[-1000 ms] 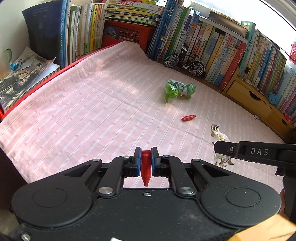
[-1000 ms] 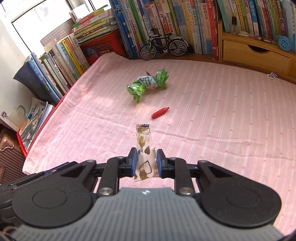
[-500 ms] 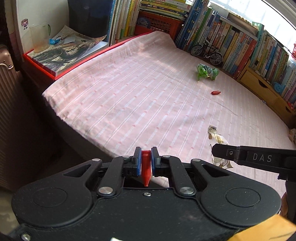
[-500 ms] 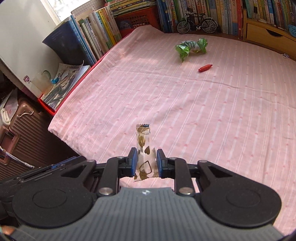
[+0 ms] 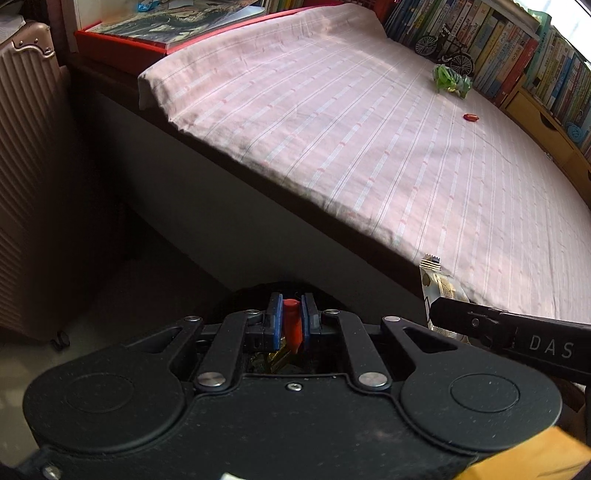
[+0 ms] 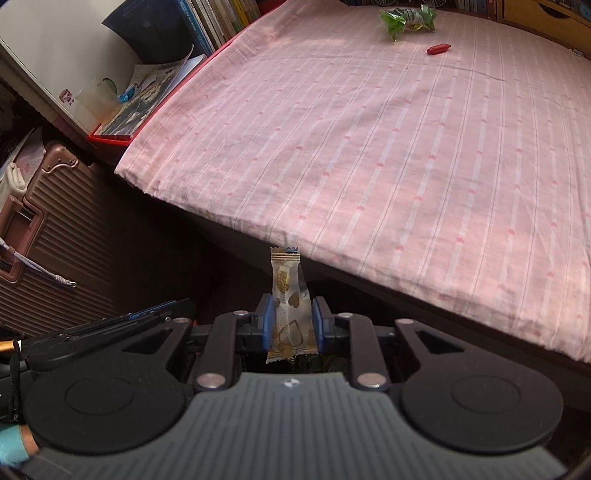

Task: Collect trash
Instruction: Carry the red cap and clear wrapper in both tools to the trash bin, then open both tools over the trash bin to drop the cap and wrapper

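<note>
While left tongs (image 5: 291, 325) pinch a red wrapper (image 5: 291, 323), right tongs (image 6: 291, 325) pinch a beige packet (image 6: 290, 306).

Pink sheet (image 6: 406, 147) with pale stripes; green wrapper (image 6: 406, 16); red capsule (image 6: 439, 48); white-and-gold heart-printed packet (image 6: 290, 310); rose-gold ribbed suitcase (image 6: 55, 236); blue pads (image 6: 266, 325).

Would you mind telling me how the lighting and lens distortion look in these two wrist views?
Left wrist view: the bedsheet is washed pale by daylight, the suitcase side sits in shadow, and the bed edge bows. Right wrist view: sheet evenly lit, floor below dark, corners vignetted.
</note>
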`<state>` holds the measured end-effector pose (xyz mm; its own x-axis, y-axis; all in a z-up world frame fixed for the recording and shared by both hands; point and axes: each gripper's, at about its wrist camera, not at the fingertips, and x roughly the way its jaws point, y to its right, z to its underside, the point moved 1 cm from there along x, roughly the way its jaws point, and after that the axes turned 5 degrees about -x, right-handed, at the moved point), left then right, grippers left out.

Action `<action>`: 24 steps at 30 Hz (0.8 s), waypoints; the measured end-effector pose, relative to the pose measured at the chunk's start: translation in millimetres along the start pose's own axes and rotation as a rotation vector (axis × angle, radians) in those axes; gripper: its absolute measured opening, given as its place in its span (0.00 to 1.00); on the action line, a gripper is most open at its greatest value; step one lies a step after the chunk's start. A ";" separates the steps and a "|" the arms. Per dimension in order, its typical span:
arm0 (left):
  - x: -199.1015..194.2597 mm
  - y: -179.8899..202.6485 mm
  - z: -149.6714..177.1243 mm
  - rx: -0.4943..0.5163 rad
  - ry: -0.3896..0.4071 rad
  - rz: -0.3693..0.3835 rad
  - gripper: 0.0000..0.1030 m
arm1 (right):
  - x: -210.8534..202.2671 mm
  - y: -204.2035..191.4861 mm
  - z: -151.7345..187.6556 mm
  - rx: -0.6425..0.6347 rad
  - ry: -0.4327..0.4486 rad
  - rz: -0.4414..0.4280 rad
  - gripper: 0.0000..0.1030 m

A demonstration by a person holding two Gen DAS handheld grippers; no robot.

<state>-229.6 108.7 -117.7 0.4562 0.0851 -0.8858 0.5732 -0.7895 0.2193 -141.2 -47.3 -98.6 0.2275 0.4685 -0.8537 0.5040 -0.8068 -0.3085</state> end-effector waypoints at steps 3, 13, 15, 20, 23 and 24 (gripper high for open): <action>11.4 -4.3 6.3 0.000 -0.026 0.005 0.09 | 12.3 -0.4 11.3 0.021 -0.030 0.005 0.27; 33.3 -10.4 13.3 0.012 -0.070 0.004 0.10 | 41.1 5.1 26.8 0.060 -0.082 0.034 0.27; 33.9 -10.7 13.5 0.015 -0.072 0.002 0.10 | 42.2 5.2 26.8 0.062 -0.084 0.031 0.29; 34.4 -10.7 13.1 0.011 -0.078 -0.002 0.11 | 45.4 5.5 26.5 0.064 -0.091 0.031 0.33; 35.5 -10.1 11.0 0.010 -0.079 -0.006 0.14 | 46.2 6.7 26.4 0.065 -0.091 0.032 0.43; 35.3 -9.6 11.6 0.010 -0.079 -0.009 0.15 | 46.4 6.7 26.4 0.066 -0.089 0.033 0.47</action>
<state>-226.9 112.3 -155.8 0.3955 0.0441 -0.9174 0.5700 -0.7950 0.2075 -149.3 -40.5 -151.4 0.1662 0.4102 -0.8967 0.4405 -0.8445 -0.3046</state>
